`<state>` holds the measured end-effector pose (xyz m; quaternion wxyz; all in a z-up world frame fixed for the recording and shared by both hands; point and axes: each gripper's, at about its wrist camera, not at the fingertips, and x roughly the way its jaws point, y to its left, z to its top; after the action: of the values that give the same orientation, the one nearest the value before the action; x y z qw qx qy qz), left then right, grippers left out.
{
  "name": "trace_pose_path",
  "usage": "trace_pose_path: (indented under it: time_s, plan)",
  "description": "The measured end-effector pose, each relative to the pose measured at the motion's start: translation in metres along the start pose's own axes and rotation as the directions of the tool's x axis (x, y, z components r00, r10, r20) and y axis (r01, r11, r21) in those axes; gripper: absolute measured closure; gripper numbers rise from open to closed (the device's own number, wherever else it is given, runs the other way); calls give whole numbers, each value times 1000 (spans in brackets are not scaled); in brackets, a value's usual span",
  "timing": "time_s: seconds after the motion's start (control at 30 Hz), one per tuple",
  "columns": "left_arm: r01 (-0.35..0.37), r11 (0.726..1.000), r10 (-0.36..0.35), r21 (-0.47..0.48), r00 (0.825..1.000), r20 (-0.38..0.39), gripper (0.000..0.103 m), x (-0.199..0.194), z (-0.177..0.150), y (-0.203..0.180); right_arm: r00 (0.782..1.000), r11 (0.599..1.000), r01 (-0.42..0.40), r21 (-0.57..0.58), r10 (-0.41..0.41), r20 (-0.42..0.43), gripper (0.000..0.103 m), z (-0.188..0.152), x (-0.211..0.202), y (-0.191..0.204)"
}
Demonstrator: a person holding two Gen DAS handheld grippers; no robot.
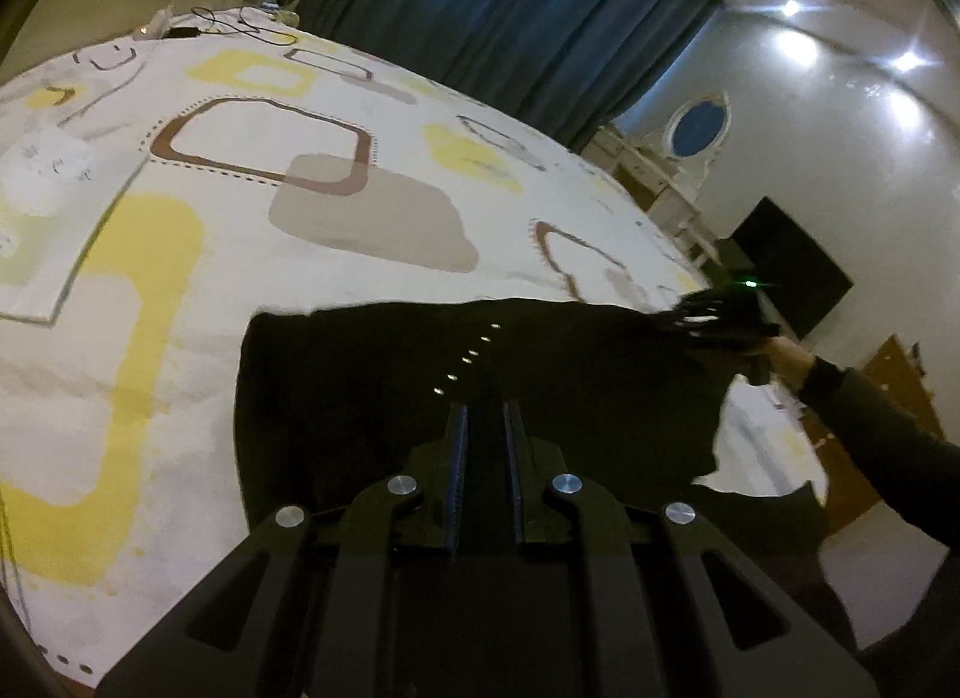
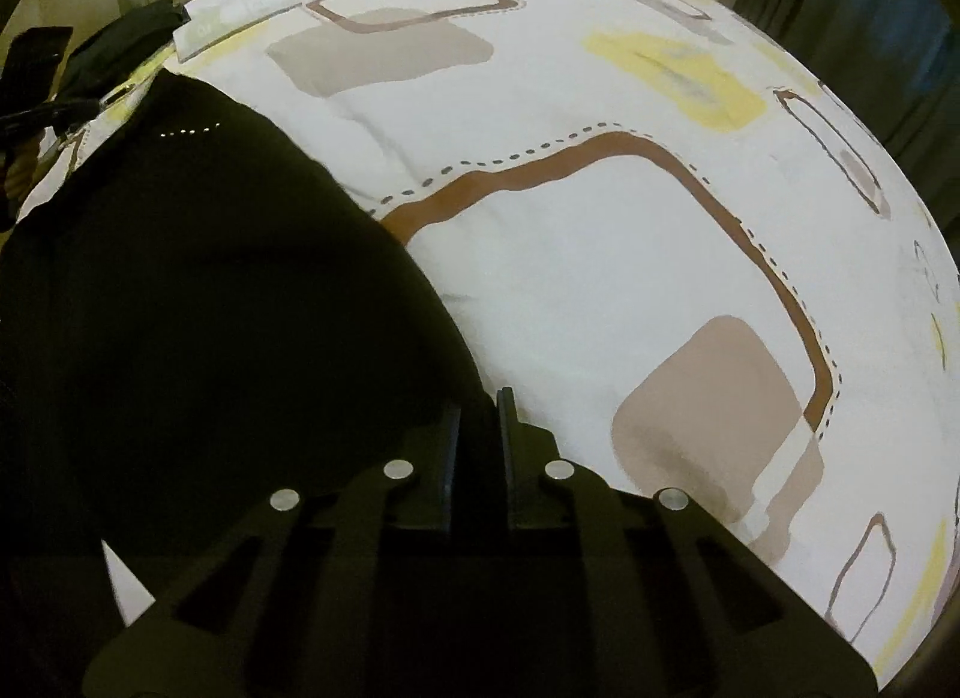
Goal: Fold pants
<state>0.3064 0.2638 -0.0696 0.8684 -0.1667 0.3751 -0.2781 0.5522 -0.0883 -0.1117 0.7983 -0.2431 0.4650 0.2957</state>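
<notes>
Left gripper [image 1: 483, 407]: jaws nearly shut on the near edge of the black pants [image 1: 480, 374]; cloth is seen between the pads. Right gripper [image 2: 480, 398]: likewise pinched on the pants [image 2: 210, 290] at their right-hand edge. The garment is spread on the patterned bedsheet [image 1: 180, 290], long axis running between the grippers. Only the left view shows the right gripper [image 1: 705, 311] from outside; the right view shows the bare sheet [image 2: 600, 278] ahead, judged the fold's landing area.

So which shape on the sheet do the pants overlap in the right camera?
The brown outlined square with the dotted border; the pants hide its left corner.
</notes>
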Motion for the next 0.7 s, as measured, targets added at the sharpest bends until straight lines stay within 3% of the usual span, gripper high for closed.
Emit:
trace_pose_path:
  time_s: [0.07,0.13,0.17,0.2,0.37,0.43,0.63,0.67,0.7]
  plan:
    - [-40,999,40,7,999,6,79,-1,0,2,1000,1000,-4,8,4,10,92,-3,-2,0]
    - [-71,997,71,-3,997,38,57,-6,-1,8,1000,1000,-1,9,1,15,92,-5,-2,1]
    - [-76,997,77,-19,996,55,37,-9,0,13,1000,1000,-1,8,1,15,92,-4,-2,2]
    - [-58,997,61,-42,996,70,29,-11,3,22,1000,1000,1,7,-1,16,93,-5,-2,2]
    - [-47,994,53,-103,997,53,29,-4,18,60,1000,1000,-2,14,2,25,93,-7,-4,3]
    - [-36,991,37,-126,999,5,29,7,21,70,1000,1000,-4,17,3,25,93,-7,-3,4]
    - [-68,997,64,-48,994,-87,29,37,24,58,1000,1000,2,20,-2,26,93,-9,-3,6]
    - [-85,995,79,-51,990,-113,38,44,26,58,1000,1000,6,18,-6,26,93,-9,-4,7]
    - [-97,994,90,-53,988,-128,70,49,27,59,1000,1000,9,16,-10,27,93,-9,-5,8]
